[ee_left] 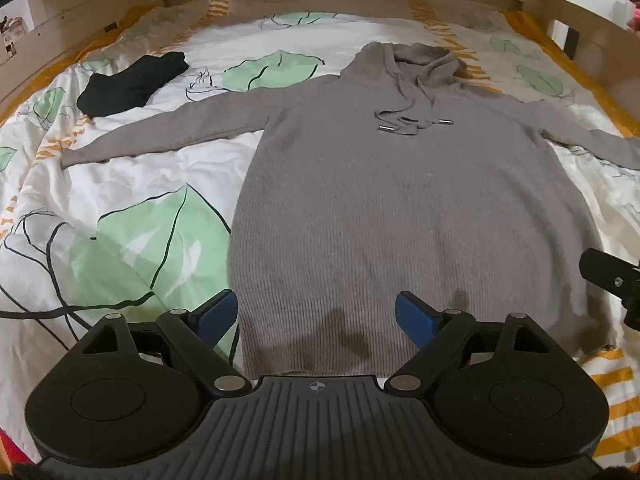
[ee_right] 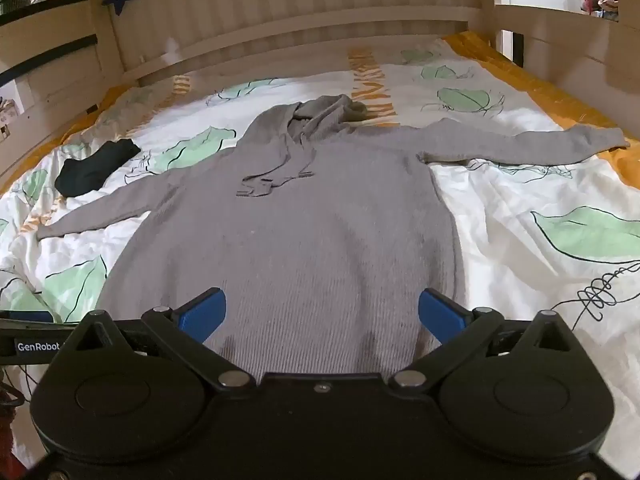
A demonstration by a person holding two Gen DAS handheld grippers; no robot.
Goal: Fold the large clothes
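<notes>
A grey knitted hoodie (ee_left: 400,208) (ee_right: 304,240) lies flat and face up on the bed, hood at the far end, both sleeves spread sideways, drawstrings (ee_left: 404,120) across the chest. My left gripper (ee_left: 316,316) hovers open above the hem's left part, blue pads wide apart with nothing between them. My right gripper (ee_right: 322,312) hangs open over the hem's right part, also holding nothing. The right gripper's body (ee_left: 612,276) shows at the right edge of the left wrist view.
A white duvet (ee_left: 132,200) (ee_right: 520,208) with green leaf prints and orange stripes covers the bed. A folded black garment (ee_left: 128,84) (ee_right: 94,168) lies at the far left. A wooden headboard (ee_right: 280,40) and side rails enclose the bed.
</notes>
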